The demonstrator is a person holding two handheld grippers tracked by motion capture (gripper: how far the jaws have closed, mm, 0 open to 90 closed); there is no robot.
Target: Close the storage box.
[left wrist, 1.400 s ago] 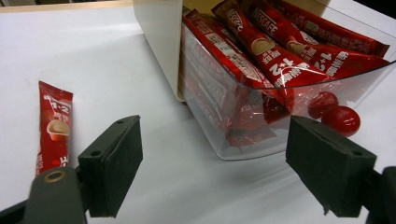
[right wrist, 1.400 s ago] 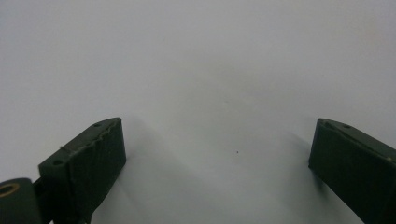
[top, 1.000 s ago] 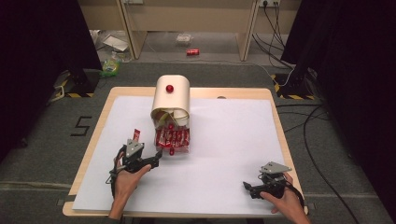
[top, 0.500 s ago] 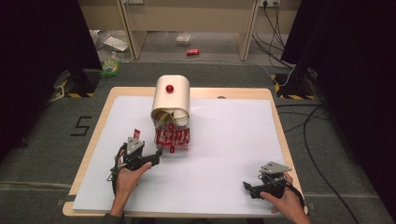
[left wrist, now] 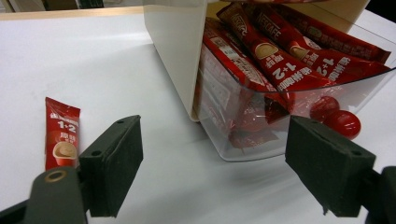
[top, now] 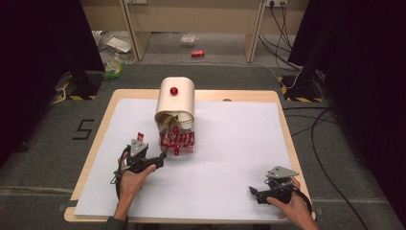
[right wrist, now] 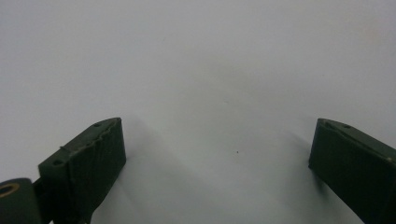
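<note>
The left gripper (left wrist: 215, 172), jaws wide and empty, faces the clear tray (left wrist: 261, 140) of red sachets (left wrist: 275, 60) at the dispenser (top: 175, 103) mouth, with one loose sachet (left wrist: 61, 133) lying flat beside its left jaw. The right gripper (top: 261, 194), jaws also wide, rests well apart near the table (top: 95, 143) edge. A likely risk is a jaw striking the tray wall and shoving the dispenser, or closing on several overlapping sachets at once.

Black hand-held gripper (top: 162, 155) pair (grey three-cornered top plates), dark green sleeve cuff (top: 114, 223)
</note>
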